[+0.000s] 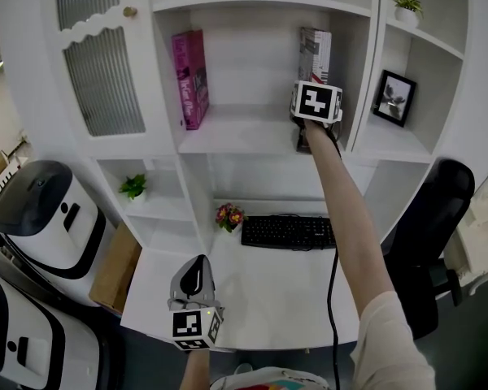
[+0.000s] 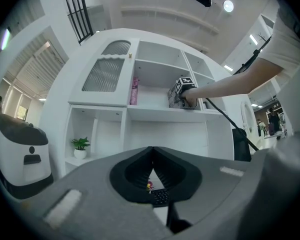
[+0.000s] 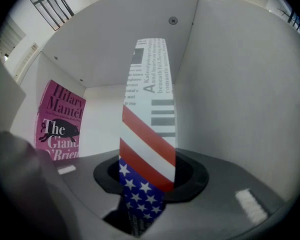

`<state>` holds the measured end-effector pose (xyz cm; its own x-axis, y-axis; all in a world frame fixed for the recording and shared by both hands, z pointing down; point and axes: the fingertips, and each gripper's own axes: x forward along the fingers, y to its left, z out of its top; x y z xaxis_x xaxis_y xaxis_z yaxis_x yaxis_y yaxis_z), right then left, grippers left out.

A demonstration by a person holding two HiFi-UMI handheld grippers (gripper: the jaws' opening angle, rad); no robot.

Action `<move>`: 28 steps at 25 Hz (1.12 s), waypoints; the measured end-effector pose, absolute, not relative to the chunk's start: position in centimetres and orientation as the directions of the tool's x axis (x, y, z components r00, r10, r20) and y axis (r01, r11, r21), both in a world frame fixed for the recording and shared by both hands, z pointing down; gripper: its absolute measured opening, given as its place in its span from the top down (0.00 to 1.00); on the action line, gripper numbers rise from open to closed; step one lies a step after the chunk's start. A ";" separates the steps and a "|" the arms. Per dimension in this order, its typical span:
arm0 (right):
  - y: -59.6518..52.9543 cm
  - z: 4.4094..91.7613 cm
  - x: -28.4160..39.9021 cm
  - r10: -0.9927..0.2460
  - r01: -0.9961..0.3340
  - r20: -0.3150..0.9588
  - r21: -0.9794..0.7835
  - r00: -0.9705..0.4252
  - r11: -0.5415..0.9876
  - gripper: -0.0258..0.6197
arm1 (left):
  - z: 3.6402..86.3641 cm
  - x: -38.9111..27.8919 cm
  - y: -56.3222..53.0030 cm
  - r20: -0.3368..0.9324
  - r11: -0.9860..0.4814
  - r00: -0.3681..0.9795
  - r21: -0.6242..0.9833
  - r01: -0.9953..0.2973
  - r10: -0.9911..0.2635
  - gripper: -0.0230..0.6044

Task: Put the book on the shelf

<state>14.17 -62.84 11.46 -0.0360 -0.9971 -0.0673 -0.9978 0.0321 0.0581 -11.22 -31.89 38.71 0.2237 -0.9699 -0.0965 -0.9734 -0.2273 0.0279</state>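
A book with a stars-and-stripes cover (image 3: 147, 149) stands upright in the right part of the upper shelf bay (image 1: 252, 136), close to the right wall. My right gripper (image 1: 309, 132) is shut on the lower part of this flag book (image 1: 315, 54). A pink book (image 1: 190, 78) leans against the bay's left wall and shows in the right gripper view as the pink book (image 3: 57, 121). My left gripper (image 1: 197, 287) hovers low over the desk front, jaws together, nothing held; in its own view the left gripper (image 2: 151, 156) points at the shelf unit.
A black keyboard (image 1: 289, 232) and a small flower pot (image 1: 229, 216) sit on the white desk (image 1: 252, 299). A potted plant (image 1: 133, 188) stands in a left cubby. A picture frame (image 1: 394, 97) occupies the right bay. A black chair (image 1: 435, 234) is at right.
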 end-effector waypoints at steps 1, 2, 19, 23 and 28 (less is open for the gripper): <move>-62.9 11.5 14.2 -0.997 -0.998 -0.067 0.058 -0.034 0.030 0.74 | 38.8 -11.3 -31.9 -0.095 -0.225 0.221 0.030 -0.974 -0.971 0.96; -62.9 11.5 14.2 -0.997 -0.998 -0.068 0.059 -0.032 0.028 0.74 | 38.8 -11.4 -31.9 -0.094 -0.223 0.219 0.032 -0.974 -0.971 0.96; -59.3 12.8 15.2 -0.993 -0.994 -0.083 -0.057 -0.087 0.092 0.57 | 37.5 -11.3 -30.6 -0.113 -0.245 0.243 0.005 -0.969 -0.963 0.96; -56.5 13.0 14.7 -0.985 -0.992 -0.118 -0.019 -0.123 0.126 0.57 | 37.2 -10.3 -30.1 -0.117 -0.272 0.271 -0.007 -0.962 -0.955 0.96; -50.3 12.4 12.9 -0.948 -0.976 -0.232 0.092 -0.216 0.199 0.57 | 37.0 -8.9 -29.7 -0.124 -0.300 0.300 -0.012 -0.954 -0.946 0.96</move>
<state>12.90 -50.27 12.36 -0.2157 -0.9484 -0.2322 -0.9756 0.1994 0.0920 -8.90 -29.71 37.02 0.2995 -0.9460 -0.1237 -0.9537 -0.3004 -0.0122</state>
